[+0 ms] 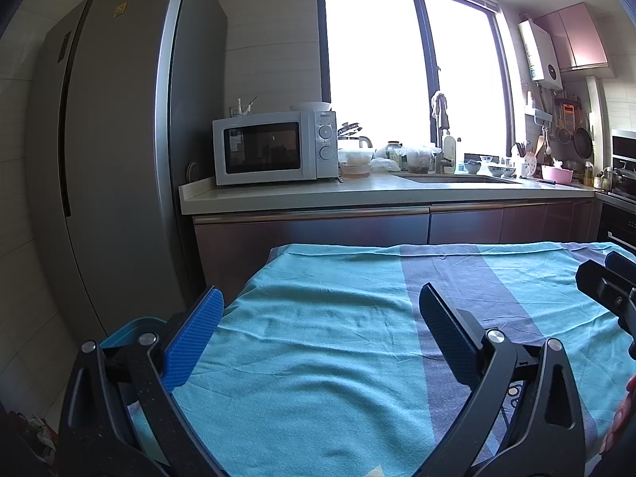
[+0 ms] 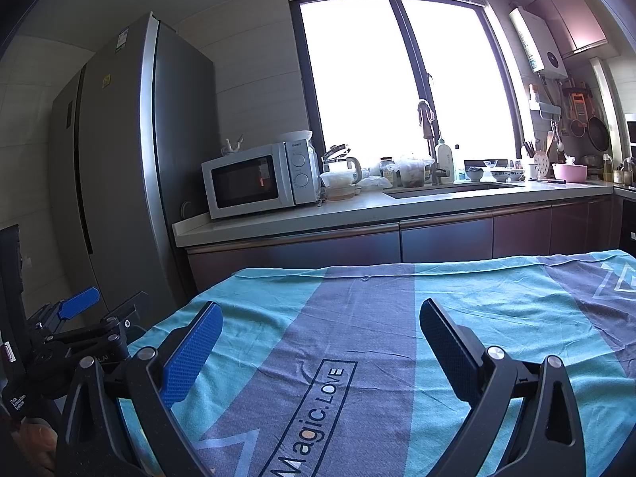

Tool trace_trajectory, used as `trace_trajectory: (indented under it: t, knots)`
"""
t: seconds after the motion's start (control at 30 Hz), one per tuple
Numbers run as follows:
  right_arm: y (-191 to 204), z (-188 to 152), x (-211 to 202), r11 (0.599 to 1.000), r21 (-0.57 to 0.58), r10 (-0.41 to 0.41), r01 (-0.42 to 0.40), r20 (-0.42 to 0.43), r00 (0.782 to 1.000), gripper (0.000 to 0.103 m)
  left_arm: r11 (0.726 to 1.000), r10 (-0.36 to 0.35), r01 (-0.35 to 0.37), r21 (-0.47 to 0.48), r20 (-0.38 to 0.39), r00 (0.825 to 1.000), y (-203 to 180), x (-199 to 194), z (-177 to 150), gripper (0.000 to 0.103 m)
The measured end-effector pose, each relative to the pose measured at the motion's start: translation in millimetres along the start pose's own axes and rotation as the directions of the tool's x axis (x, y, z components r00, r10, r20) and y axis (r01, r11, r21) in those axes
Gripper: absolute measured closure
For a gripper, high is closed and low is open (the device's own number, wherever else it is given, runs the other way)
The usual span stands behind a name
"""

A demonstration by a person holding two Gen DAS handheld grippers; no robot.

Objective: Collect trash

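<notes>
Trash itself cannot be made out on the table: the only candidate for the task is a teal bin (image 1: pixel 133 328), whose rim shows just off the near left corner of the cloth, partly behind the left gripper's left finger. What it holds cannot be seen.

The left gripper (image 1: pixel 320 310) is held above the left part of the teal and grey striped cloth (image 1: pixel 318 357), its jaws spread wide with nothing between the blue pads (image 1: pixel 190 342). The right gripper (image 2: pixel 321 328) is held over the grey band of the same cloth, near the printed "Magic.LOVE" label (image 2: pixel 314 409); its jaws are also spread wide and grip nothing. In the right wrist view the left gripper shows at the cloth's left edge, and in the left wrist view the black body of the right gripper enters at the cloth's right edge.

Beyond the far edge of the cloth runs a kitchen counter (image 1: pixel 298 198) over dark cabinet fronts. On it stand a white microwave (image 1: pixel 274 147), then to its right a kettle (image 2: pixel 346 165), stacked containers, and a sink (image 2: pixel 453 189) with its faucet beneath a bright window (image 1: pixel 409 67). A pink bowl (image 2: pixel 569 172) sits at the counter's right end. Left of the cloth, beside the counter, stands a tall grey refrigerator (image 1: pixel 119 151).
</notes>
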State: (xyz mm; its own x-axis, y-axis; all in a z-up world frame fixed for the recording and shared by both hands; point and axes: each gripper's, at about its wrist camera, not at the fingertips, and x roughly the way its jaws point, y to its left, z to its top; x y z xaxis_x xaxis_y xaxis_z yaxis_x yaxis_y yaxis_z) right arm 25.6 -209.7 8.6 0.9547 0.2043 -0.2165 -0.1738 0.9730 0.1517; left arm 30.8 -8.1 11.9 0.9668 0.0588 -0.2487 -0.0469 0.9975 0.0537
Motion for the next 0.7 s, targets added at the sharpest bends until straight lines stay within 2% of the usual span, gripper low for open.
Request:
trace_trajectory:
  t: [0.7]
  knots:
    - [-2.3, -1.2, 0.6, 1.000, 0.008, 0.002, -0.002, -0.002, 1.000, 0.007, 1.000, 0.006, -0.006, 0.006, -0.003, 1.000, -2.8, -0.4, -2.0, 0.006]
